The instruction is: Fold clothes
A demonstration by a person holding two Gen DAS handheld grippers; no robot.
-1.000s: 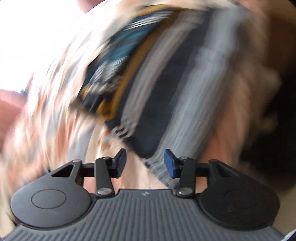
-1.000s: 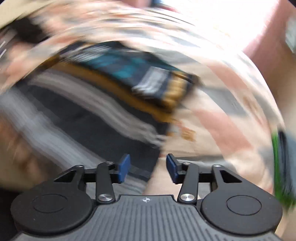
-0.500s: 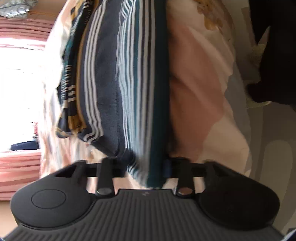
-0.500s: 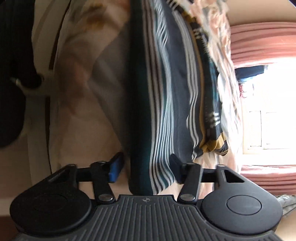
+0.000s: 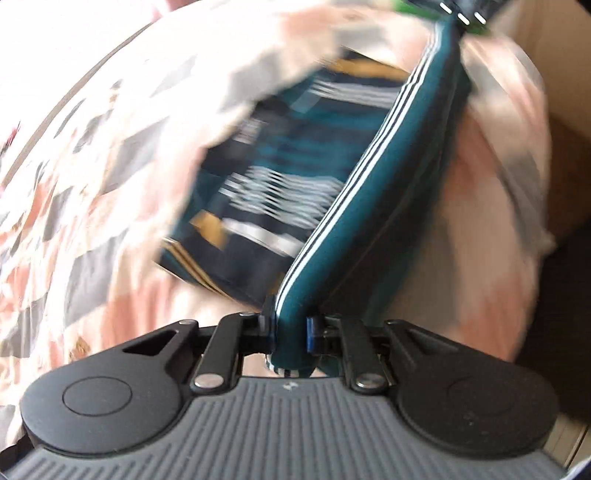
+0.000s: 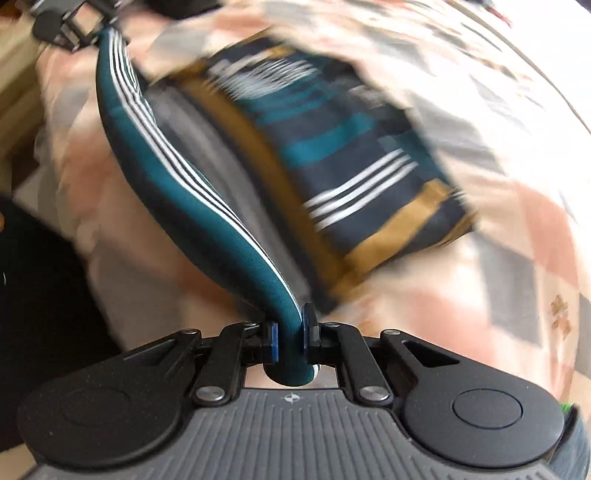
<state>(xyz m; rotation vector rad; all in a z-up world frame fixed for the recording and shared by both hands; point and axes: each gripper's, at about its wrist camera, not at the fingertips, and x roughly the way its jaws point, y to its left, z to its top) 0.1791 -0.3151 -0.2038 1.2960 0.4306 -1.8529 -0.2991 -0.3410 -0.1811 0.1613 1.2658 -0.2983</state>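
A dark striped garment [image 5: 280, 177] with teal, white and mustard bands lies on a patchwork bedspread [image 5: 92, 221]. Its teal hem [image 5: 388, 177] is lifted and stretched taut. My left gripper [image 5: 290, 328] has its jaws closing, and the blue pads press on one end of that hem. The hem's far end runs up to my right gripper [image 5: 456, 18]. In the right wrist view, my right gripper [image 6: 291, 332] is likewise closing, pads pinching the teal hem [image 6: 177, 192], which leads up to my left gripper [image 6: 94, 27]. The rest of the garment [image 6: 351, 166] lies blurred beneath.
The pink, grey and white bedspread [image 6: 498, 240] fills most of both views. A dark shape [image 6: 37, 295] sits at the left of the right wrist view. A tan surface [image 5: 554, 74] lies beyond the bed's edge.
Both grippers went from open above the garment to clamped on its teal hem. The hem has risen off the bed and now stretches between them.
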